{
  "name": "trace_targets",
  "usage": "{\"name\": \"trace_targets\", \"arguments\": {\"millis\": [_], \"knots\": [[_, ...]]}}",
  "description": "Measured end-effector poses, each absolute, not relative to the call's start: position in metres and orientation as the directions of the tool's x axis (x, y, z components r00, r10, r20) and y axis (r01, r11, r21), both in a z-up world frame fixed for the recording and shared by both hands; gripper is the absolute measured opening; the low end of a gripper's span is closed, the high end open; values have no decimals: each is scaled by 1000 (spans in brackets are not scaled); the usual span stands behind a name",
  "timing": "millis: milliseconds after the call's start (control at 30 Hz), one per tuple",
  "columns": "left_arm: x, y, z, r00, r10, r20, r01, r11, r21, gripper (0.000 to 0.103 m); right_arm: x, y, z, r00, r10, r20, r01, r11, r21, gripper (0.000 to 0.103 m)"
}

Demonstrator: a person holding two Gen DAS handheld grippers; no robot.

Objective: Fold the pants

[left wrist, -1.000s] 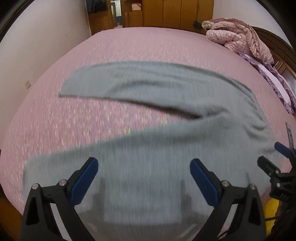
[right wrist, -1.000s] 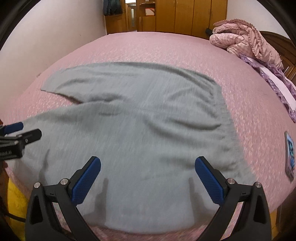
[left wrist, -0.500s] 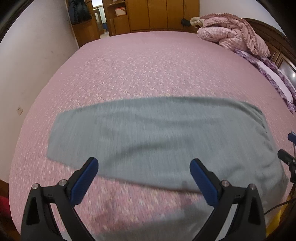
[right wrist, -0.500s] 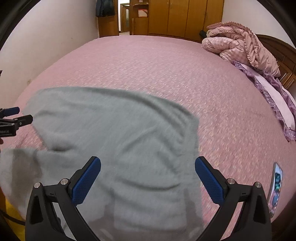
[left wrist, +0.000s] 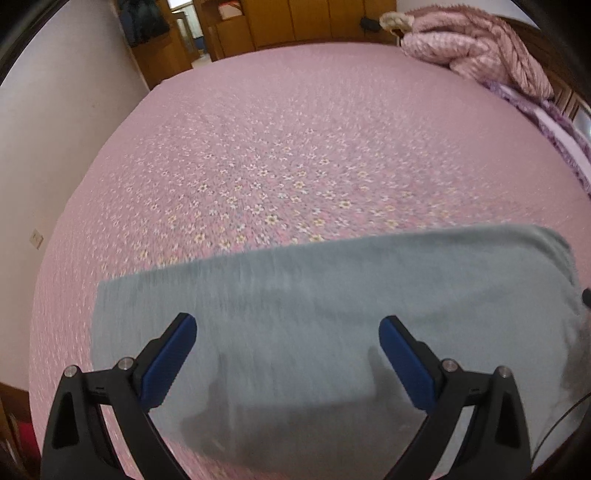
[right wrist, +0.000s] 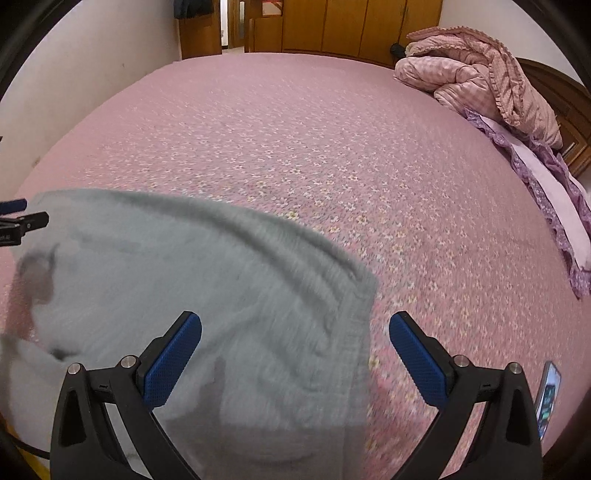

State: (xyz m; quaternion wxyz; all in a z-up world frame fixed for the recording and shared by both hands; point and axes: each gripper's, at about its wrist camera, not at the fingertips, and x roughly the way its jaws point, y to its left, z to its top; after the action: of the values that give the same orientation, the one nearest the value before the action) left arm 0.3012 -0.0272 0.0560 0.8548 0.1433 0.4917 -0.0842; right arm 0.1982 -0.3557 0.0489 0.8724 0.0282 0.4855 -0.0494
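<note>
Grey pants (left wrist: pixel 332 317) lie folded lengthwise, one leg on the other, as a long band across the near edge of the pink flowered bed (left wrist: pixel 280 155). My left gripper (left wrist: pixel 288 332) is open and empty, hovering over the leg part. In the right wrist view the pants (right wrist: pixel 207 295) fill the lower left, with the waistband edge running down between the fingers. My right gripper (right wrist: pixel 295 332) is open and empty above that edge. The left gripper's tip (right wrist: pixel 22 221) shows at the far left of the right wrist view.
A crumpled pink quilt (right wrist: pixel 480 85) and a purple-frilled pillow (right wrist: pixel 546 199) lie at the bed's far right. A phone (right wrist: pixel 550 395) lies near the bed's right front edge. Wooden wardrobes (right wrist: pixel 332 26) stand behind the bed. A white wall runs along the left.
The spread pants have been folded leg onto leg and now lie nearer the front edge. Both grippers have tilted up and pulled back, staying open.
</note>
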Motion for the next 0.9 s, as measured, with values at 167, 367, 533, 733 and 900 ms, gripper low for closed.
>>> {"name": "trace_targets", "arguments": {"millis": [167,367,533,733,900], "knots": [[333,-10,46,489,44,-871,260,946,194,99,214,-364,38,499,-62,-864,113,994,-6,103],[351,6,26,470,61,-881,248,948,198,99,228,-372,25,475,-53,-879,128,992,9,103],[356,9,21,464,31,-885,267,948,173,99,234,-372,22,475,-48,-879,120,993,11,103],[367,3,16,469,11,-883,347,917,196,99,247,-371,20,465,-61,-883,86,996,-23,101],[380,-3,7,455,28,-890,367,905,215,101,259,-373,7,439,-46,-897,71,997,-17,99]]}}
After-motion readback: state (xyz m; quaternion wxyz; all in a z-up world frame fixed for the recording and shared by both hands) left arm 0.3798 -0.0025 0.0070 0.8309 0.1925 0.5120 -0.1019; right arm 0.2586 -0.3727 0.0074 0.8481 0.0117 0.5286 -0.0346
